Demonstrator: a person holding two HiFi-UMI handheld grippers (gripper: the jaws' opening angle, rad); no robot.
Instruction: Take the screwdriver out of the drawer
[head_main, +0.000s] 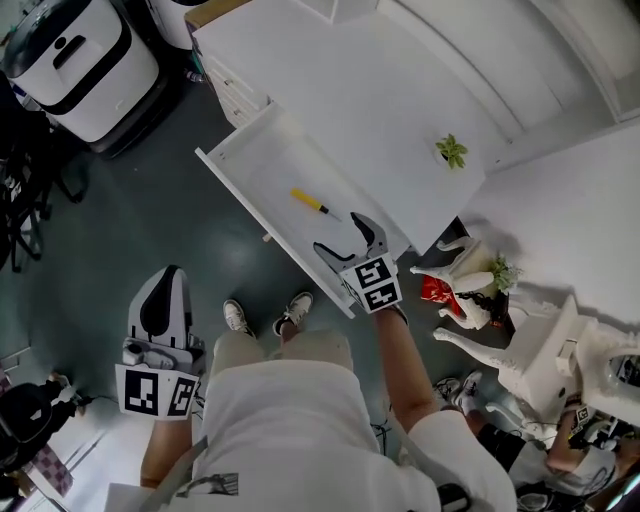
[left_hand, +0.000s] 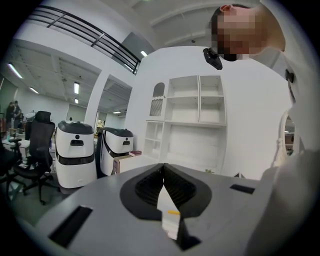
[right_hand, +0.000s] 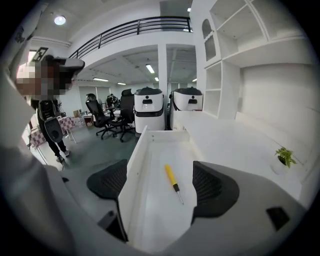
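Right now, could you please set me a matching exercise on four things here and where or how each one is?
Things:
1 screwdriver
2 left claw
3 right claw
4 plant

Place or state:
A open, at the drawer edge
B on the counter
C shut
D lying in the drawer

Pairs: 1-D, 2-C, 3-A, 4-B

Bright even ceiling light, soft shadows; gripper views fisheye-warped, dark vignetted corners.

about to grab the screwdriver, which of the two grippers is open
The right gripper: its jaws stand wide apart at the drawer, with the screwdriver lying ahead of them. The left gripper has its jaws pressed together.
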